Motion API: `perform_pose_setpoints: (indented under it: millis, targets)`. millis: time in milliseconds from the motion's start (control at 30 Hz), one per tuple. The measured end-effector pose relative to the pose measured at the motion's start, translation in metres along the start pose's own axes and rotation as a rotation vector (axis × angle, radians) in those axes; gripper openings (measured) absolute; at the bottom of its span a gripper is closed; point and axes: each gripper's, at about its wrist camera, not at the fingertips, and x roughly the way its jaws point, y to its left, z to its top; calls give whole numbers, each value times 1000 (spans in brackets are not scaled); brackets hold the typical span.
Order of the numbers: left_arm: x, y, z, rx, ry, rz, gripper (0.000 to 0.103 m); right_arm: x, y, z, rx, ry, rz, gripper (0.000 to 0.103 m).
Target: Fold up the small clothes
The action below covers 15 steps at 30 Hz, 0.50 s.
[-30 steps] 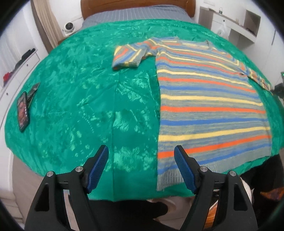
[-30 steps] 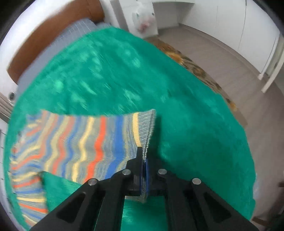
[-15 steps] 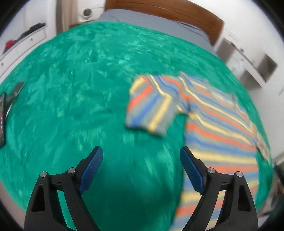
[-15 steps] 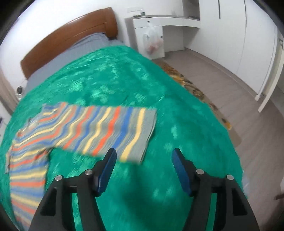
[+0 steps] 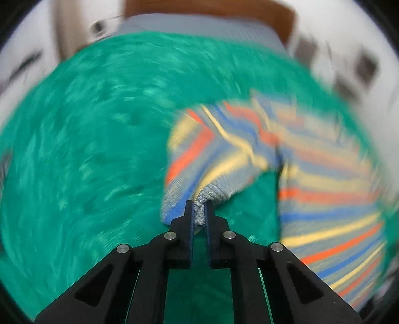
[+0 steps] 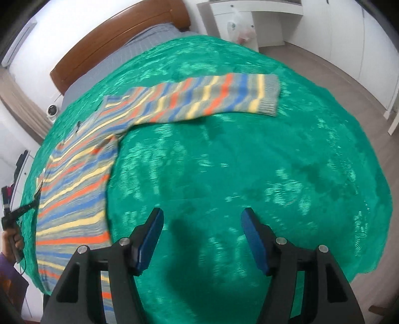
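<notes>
A striped sweater in grey, orange, yellow and blue lies on the green bedspread. In the left wrist view my left gripper is shut on the grey cuff of the sweater's left sleeve, which is bunched and lifted; the view is blurred. In the right wrist view the right sleeve lies stretched out flat across the bed, cuff to the right. My right gripper is open and empty, above bare bedspread, well short of that sleeve.
The wooden headboard and grey sheet are at the far end. A white desk with a hanging bag stands beyond the bed's right side, with wood floor there. The person's left hand shows at the far left.
My left gripper moved in and shut on the left sleeve's cuff. My right gripper let go of the right sleeve, opened and pulled back; the sleeve now lies flat.
</notes>
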Motion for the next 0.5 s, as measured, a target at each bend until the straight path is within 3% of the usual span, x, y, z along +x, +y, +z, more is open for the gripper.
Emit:
perform_pose_setpoints:
  millis: [100, 167, 233, 300, 367, 433, 500]
  targets:
    - [-27, 63, -2, -270, -56, -94, 8, -1, 15, 3, -35, -8, 9, 64]
    - [-26, 95, -8, -401, -43, -72, 10, -3, 22, 3, -48, -15, 19, 65]
    - [-19, 119, -13, -463, -13, -21, 10, -5, 28, 4, -50, -16, 35, 64]
    - [-12, 129, -20, -488, 15, -59, 15, -2, 34, 4, -53, -13, 44, 64]
    - [-7, 125, -21, -454, 30, -83, 53, -1, 39, 3, -53, -10, 51, 64]
    - [-6, 113, -17, -386, 11, -38, 72, -1, 43, 1, -56, -6, 55, 65]
    - [0, 105, -10, -352, 7, -6, 76, -2, 45, -3, -61, 3, 52, 64]
